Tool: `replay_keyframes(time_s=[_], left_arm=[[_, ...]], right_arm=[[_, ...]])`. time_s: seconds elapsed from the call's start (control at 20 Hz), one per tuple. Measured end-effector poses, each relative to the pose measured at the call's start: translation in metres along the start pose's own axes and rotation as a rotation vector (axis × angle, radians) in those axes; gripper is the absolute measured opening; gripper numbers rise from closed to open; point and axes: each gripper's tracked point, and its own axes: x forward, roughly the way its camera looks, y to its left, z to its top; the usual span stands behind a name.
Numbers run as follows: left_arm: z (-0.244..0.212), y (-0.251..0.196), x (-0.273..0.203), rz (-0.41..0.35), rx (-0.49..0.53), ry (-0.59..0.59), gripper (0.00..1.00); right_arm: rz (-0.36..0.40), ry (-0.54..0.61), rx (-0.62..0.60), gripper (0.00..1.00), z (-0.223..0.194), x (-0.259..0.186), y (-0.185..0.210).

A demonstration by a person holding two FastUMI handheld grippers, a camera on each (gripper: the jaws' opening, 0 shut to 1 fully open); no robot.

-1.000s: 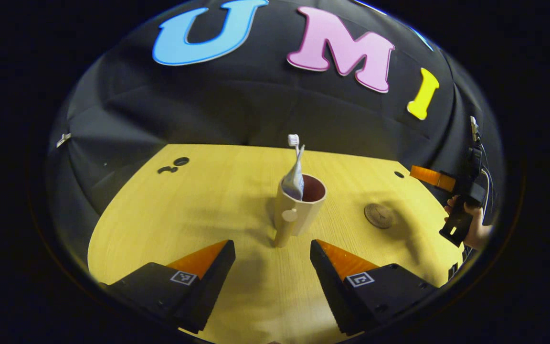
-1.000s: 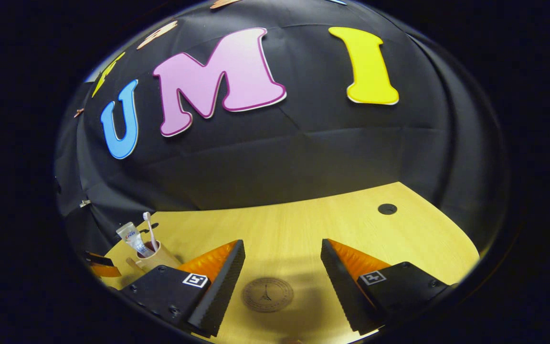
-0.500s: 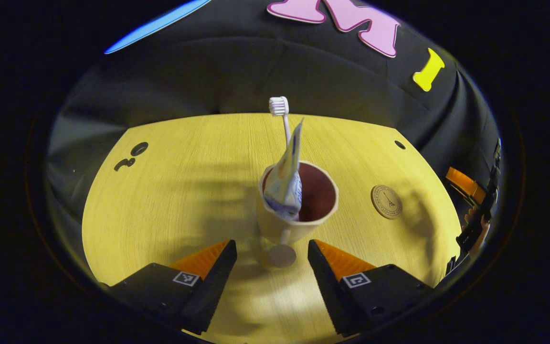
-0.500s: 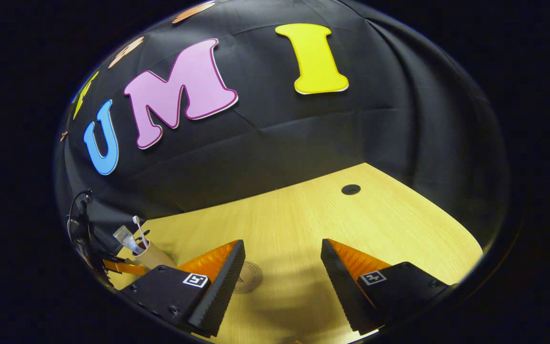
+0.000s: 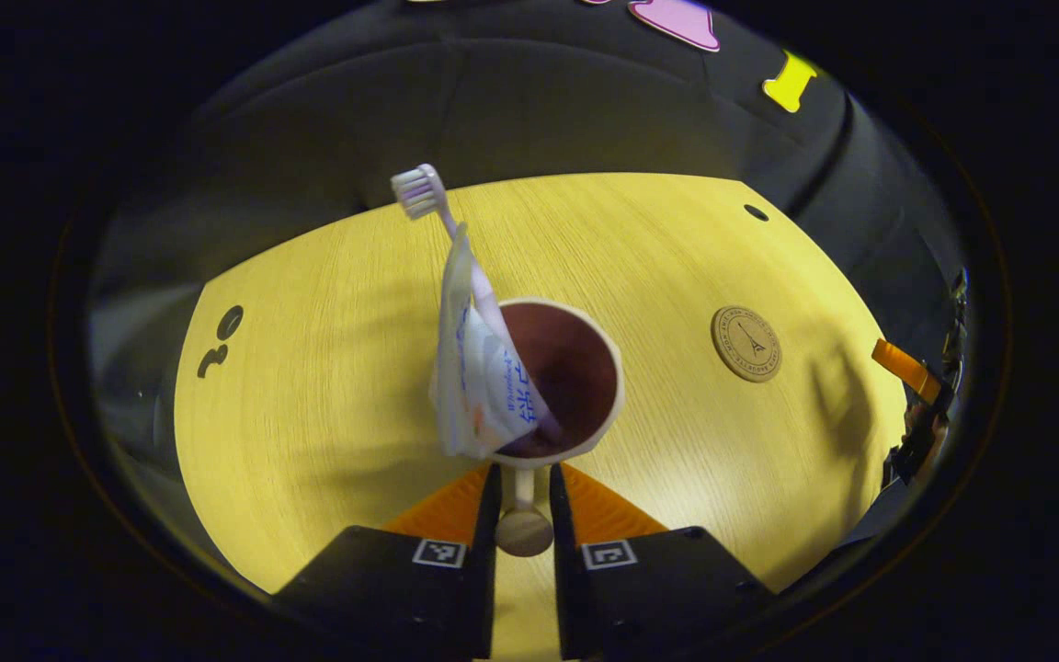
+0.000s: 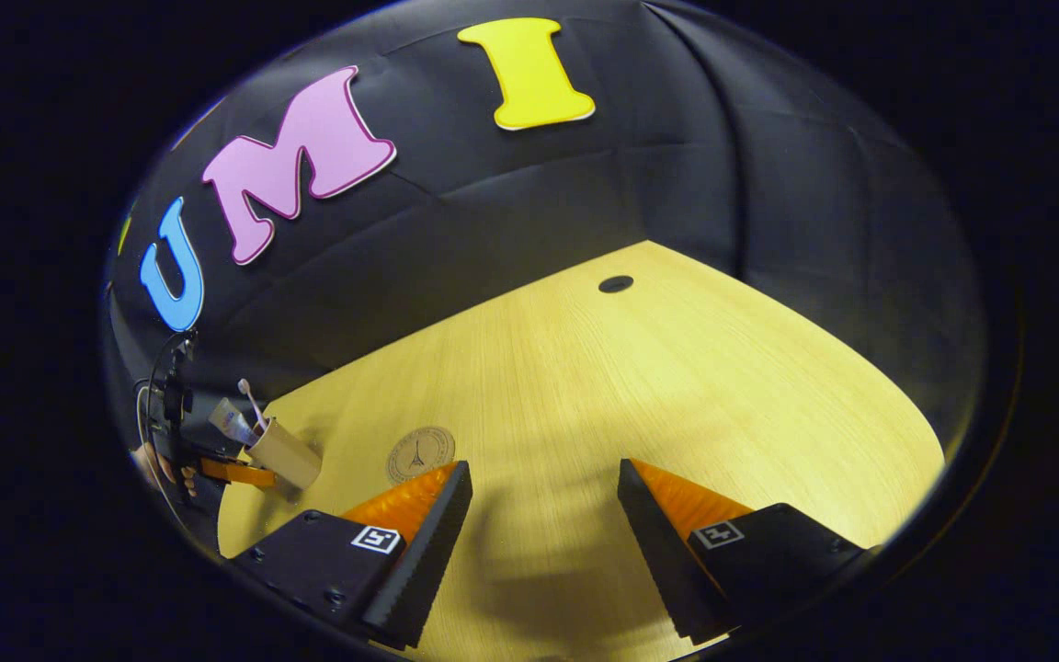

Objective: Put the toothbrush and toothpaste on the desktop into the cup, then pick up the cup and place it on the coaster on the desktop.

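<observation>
A beige cup with a dark red inside stands at the middle of the left gripper view. A white toothbrush and a toothpaste tube lean out of it to the left. My left gripper is shut on the cup's stick handle. The round brown coaster lies on the wood desktop, right of the cup and apart from it. In the right gripper view the cup sits tilted at far left with the coaster beside it. My right gripper hangs open over bare desktop.
The desktop has a round cable hole at the back right and another hole at the left. The right gripper and the hand holding it show at the far right edge. Black cloth walls ring the desk.
My left gripper moved in on the cup and shut on its handle. The right gripper swung right, away from above the coaster, and stayed open.
</observation>
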Motion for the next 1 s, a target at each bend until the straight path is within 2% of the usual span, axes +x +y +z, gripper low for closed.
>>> replay_keyframes(time_s=[0.1, 0.35, 0.65, 0.8, 0.85, 0.9, 1.0], left_arm=[[0.0, -0.002, 0.001, 0.008, -0.047, -0.013, 0.28], [-0.002, -0.007, 0.0, 0.015, -0.105, -0.064, 0.23], [0.006, -0.016, -0.01, 0.03, -0.085, -0.085, 0.21], [0.023, -0.033, -0.021, -0.006, -0.082, -0.113, 0.21], [0.029, -0.037, -0.024, -0.015, -0.073, -0.123, 0.17], [0.038, -0.047, -0.025, -0.027, -0.058, -0.133, 0.21], [0.055, -0.068, -0.027, -0.05, -0.016, -0.144, 0.21]], right_arm=[[-0.008, 0.006, -0.008, 0.98, -0.002, -0.009, -0.003], [-0.003, 0.02, -0.009, 0.98, -0.005, -0.016, -0.004], [0.004, 0.015, -0.02, 0.98, -0.003, -0.019, -0.002], [0.0, 0.014, -0.024, 0.98, -0.003, -0.019, -0.004], [-0.002, 0.014, -0.027, 0.98, -0.002, -0.02, -0.005], [-0.004, 0.012, -0.031, 0.98, -0.002, -0.02, -0.008], [-0.012, 0.005, -0.024, 0.98, 0.001, -0.021, -0.012]])
